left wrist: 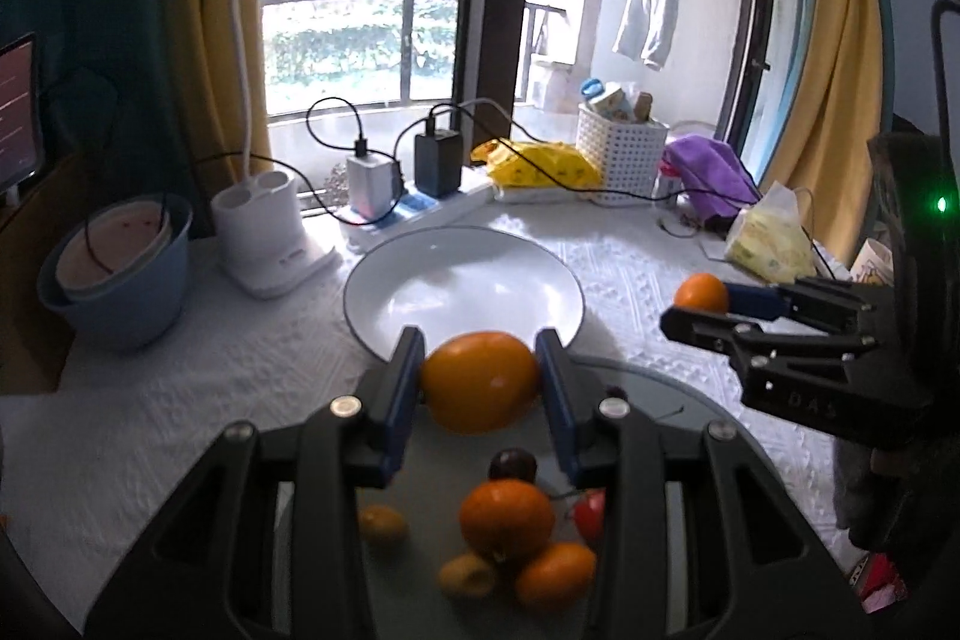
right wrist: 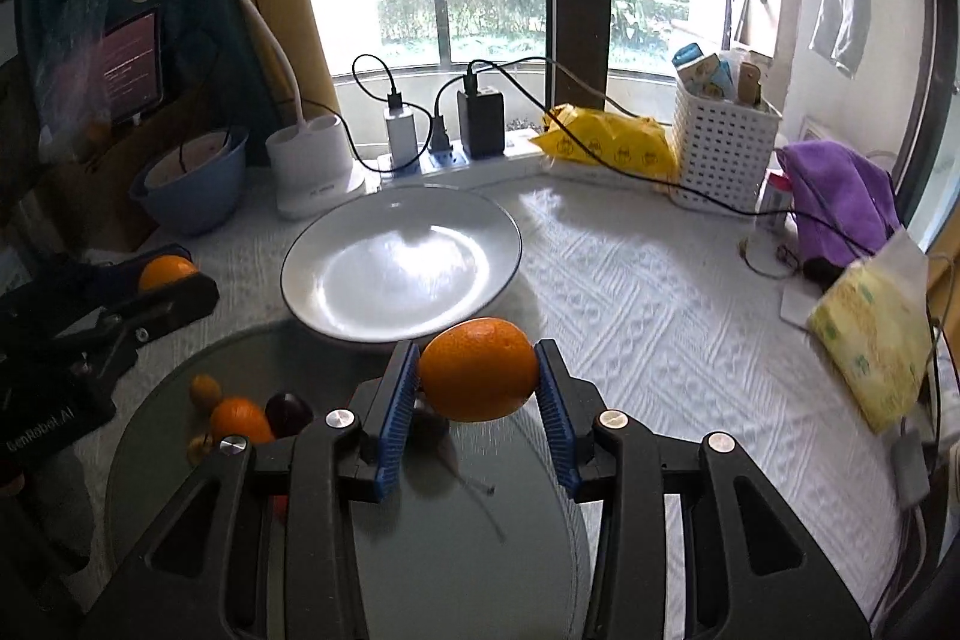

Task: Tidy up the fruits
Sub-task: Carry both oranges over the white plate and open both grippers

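My left gripper (left wrist: pixel 480 382) and right gripper (right wrist: pixel 477 370) each pinch an orange — the white plate (left wrist: pixel 384 280) lies just ahead, nearer my left

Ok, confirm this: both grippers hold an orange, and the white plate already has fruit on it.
Wrong on the plate. The left gripper and right gripper each hold an orange, but the white plate is bare, as the right wrist view shows.

Two oranges (left wrist: pixel 478 381) (right wrist: pixel 477 369) held aloft near the empty white plate (left wrist: pixel 384 274)
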Demonstrator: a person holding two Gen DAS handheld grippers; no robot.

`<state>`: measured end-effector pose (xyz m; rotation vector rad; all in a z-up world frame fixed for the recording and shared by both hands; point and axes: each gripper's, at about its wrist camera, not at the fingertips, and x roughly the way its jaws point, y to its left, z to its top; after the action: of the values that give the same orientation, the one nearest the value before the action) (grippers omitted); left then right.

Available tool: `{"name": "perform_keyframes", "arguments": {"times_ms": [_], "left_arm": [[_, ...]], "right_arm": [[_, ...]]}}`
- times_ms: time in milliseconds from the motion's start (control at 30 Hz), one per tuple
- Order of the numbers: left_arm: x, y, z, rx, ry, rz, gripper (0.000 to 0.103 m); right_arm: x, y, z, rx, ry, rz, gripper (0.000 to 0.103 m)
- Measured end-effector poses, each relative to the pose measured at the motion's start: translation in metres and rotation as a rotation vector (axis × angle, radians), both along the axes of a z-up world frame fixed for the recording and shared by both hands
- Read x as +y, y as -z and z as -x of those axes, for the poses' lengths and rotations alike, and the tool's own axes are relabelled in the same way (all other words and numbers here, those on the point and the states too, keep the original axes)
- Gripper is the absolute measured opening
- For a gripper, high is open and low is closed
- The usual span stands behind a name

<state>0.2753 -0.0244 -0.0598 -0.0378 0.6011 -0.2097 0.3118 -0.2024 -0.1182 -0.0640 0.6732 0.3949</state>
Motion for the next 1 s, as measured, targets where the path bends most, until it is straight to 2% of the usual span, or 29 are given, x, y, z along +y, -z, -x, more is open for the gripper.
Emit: {"name": "perform_keyframes", "arguments": {"times_ms": [300, 600, 1000], "left_arm": [[0.004, 0.015, -0.038, 0.055, 0.020, -0.004, 0.039], [0.014, 0.030, -0.073, 0.140, -0.006, 0.050, 0.039], [0.017, 0.037, -0.084, 0.174, -0.002, 0.085, 0.043]], "right_arm": [[0.016, 0.008, -0.033, 0.020, -0.020, -0.002, 0.042], [0.035, 0.024, -0.065, 0.056, -0.060, -0.002, 0.042], [0.044, 0.032, -0.079, 0.076, -0.069, -0.014, 0.042]]}}
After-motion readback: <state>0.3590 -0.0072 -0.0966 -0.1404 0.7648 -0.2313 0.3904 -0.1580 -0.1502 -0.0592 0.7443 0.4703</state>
